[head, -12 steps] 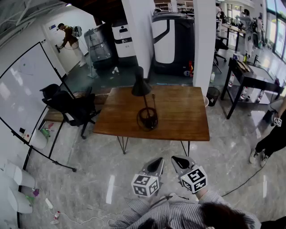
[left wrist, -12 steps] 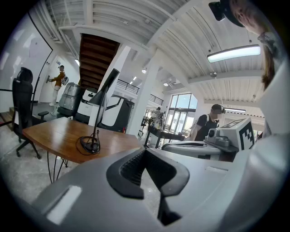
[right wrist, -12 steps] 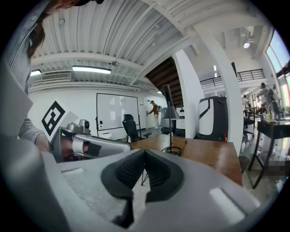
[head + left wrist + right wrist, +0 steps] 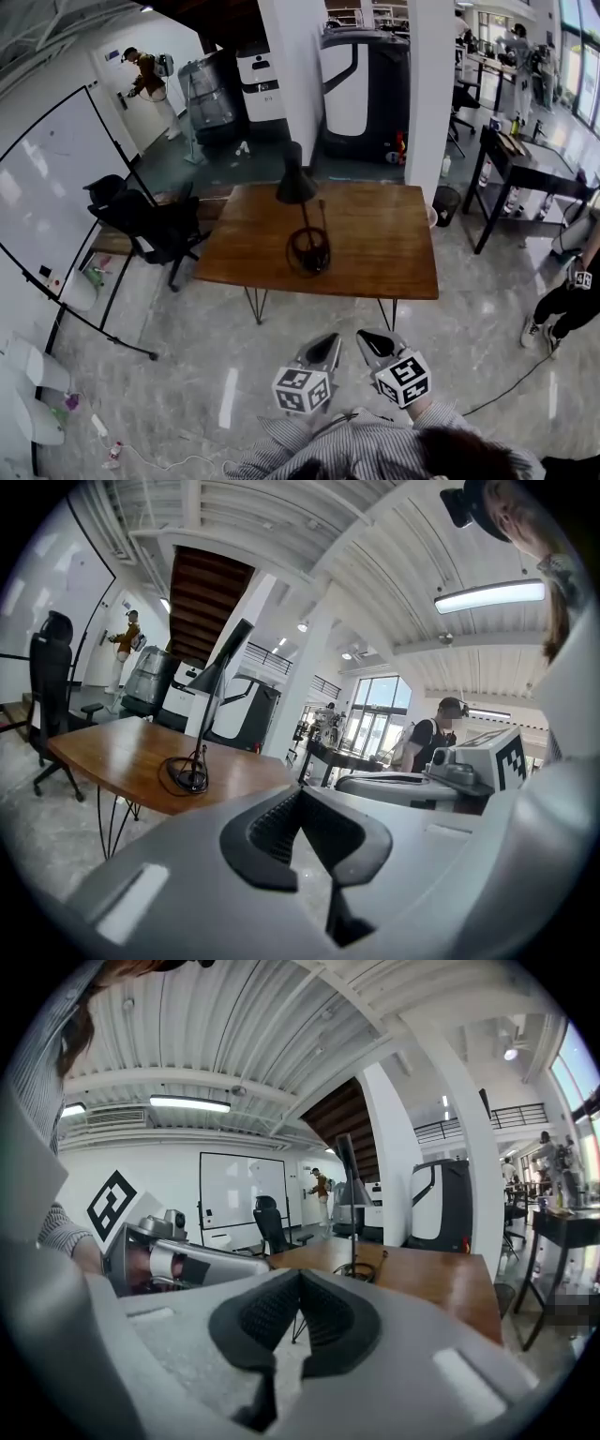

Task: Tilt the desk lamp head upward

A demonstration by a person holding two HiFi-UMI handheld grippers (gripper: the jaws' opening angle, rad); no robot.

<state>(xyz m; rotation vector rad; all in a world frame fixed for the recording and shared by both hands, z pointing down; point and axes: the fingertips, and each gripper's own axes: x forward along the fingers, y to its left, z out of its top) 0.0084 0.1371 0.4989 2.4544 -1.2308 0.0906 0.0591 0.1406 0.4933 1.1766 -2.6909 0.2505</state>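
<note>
Both pairs of jaws are pressed together, empty. The left gripper (image 4: 329, 341) and right gripper (image 4: 367, 339) hang side by side, well short of the wooden table (image 4: 403, 274). On it, left of centre, stands the black desk lamp (image 4: 306, 246), its head (image 4: 296, 184) facing down.

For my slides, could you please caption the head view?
Left gripper and right gripper, both shut, short of a wooden table bearing a desk lamp.

We're looking across a glossy grey marble floor (image 4: 187, 352) to a brown wooden table (image 4: 375, 244), with a black office chair (image 4: 141, 220) beside its left end, a big whiteboard (image 4: 56, 178) further left and a white square pillar (image 4: 295, 75) behind.
</note>
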